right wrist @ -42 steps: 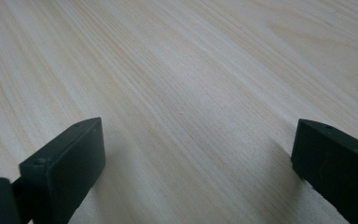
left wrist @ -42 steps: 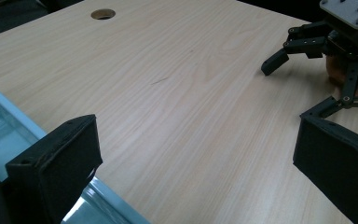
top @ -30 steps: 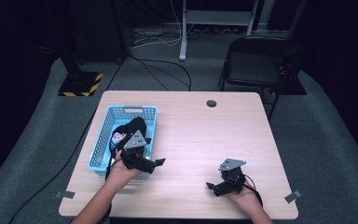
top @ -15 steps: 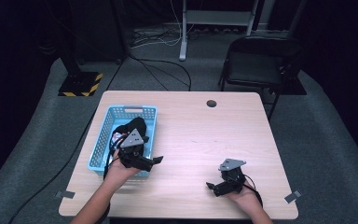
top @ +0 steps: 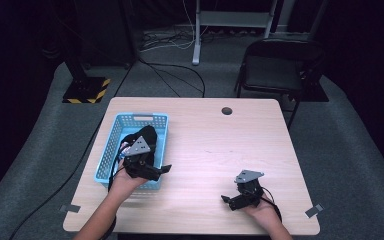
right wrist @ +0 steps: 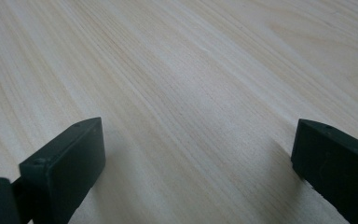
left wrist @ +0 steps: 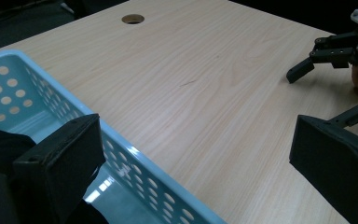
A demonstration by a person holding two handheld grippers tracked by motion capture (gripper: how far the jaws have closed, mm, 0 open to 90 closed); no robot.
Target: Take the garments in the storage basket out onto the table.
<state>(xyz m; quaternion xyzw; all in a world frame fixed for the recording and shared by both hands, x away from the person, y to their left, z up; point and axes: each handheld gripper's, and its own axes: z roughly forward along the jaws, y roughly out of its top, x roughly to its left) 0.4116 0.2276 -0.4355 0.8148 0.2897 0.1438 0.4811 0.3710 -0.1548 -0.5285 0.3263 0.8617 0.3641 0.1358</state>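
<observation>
A pale wood-grain surface point(top: 220, 150) sits in the middle of a dim room, a round cable hole point(top: 226, 110) near its far edge and strips of grey tape point(top: 314, 210) stuck to the grey carpet point(top: 340, 150) by its near corners. Beyond it, a black folding chair point(top: 275, 70) stands at the far right, a white metal stand point(top: 215, 25) rises at the back with cables point(top: 170, 47) trailing over the floor, and a black base with yellow hazard stripes point(top: 86, 90) sits at the left. Everything past the carpet falls into darkness.

Dark bundle point(top: 145, 137) in the blue basket point(top: 111, 145): partly covered by the left gripper point(top: 155, 170), possibly cloth, too dim to identify; cropped in the left gripper view.
</observation>
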